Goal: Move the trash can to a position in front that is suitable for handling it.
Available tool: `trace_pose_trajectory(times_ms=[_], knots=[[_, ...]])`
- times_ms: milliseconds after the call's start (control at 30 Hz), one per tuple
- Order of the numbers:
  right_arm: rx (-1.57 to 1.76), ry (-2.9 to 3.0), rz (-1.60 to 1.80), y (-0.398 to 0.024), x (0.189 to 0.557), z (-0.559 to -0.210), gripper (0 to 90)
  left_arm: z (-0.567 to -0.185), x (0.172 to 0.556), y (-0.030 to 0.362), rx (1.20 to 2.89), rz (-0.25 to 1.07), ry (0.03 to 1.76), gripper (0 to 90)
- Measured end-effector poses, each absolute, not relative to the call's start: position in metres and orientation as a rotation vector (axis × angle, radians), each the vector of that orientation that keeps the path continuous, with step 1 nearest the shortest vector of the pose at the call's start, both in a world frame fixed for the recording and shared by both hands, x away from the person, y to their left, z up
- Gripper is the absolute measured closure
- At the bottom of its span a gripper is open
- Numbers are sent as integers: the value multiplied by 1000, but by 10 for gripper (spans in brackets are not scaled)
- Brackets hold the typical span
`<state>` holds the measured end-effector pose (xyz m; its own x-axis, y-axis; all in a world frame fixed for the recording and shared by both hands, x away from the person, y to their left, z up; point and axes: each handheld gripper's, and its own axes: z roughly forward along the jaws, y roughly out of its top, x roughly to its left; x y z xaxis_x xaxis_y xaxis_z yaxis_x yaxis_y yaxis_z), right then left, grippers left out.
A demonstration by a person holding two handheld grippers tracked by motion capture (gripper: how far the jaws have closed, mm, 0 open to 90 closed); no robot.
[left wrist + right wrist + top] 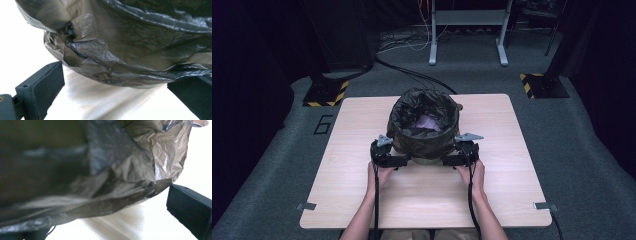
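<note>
A round bin lined with a dark, crinkled plastic bag stands at the middle of the light wooden table. Something pale pink lies inside it. My left gripper sits low at the bin's near left side and my right gripper at its near right side. In the left gripper view the jaws of the left gripper stand wide apart, with the bag's overhanging hem between them. The right gripper is also open, and the bag's folded hem hangs between its jaws.
Bare tabletop lies to the left, right and front of the bin. Two small metal clips sit at the near corners. On the floor behind are stand bases with yellow-black tape, cables and a metal frame.
</note>
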<state>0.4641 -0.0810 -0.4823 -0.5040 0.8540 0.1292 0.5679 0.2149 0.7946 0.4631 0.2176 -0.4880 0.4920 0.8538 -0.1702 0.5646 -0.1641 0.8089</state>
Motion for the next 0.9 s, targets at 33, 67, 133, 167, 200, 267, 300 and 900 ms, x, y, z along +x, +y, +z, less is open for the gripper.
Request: trace_pose_trajectory(times_ms=[33, 67, 133, 167, 200, 267, 300, 900], knots=[[1331, 2163, 1171, -81, 468, -481, 12, -487, 465, 217, 1855, 416, 1182, 8], [1331, 2163, 1171, -81, 468, -481, 12, -487, 465, 217, 1855, 416, 1182, 7], [1328, 2162, 1170, -81, 473, -479, 15, -486, 469, 217, 1857, 407, 1183, 5], [1328, 2168, 1173, -81, 474, -479, 15, -485, 470, 217, 1858, 405, 1186, 6], [1331, 2171, 1174, -81, 475, -479, 15, -485, 471, 218, 1858, 400, 1183, 5], [1336, 2172, 1174, -80, 475, -478, 15, -485, 471, 218, 1862, 397, 1186, 3], [1333, 2177, 1178, -80, 475, -478, 16, -485, 471, 219, 1864, 391, 1189, 3], [1377, 2182, 1240, -139, 440, -467, 52, -476, 443, 259, 1909, 361, 1186, 0]])
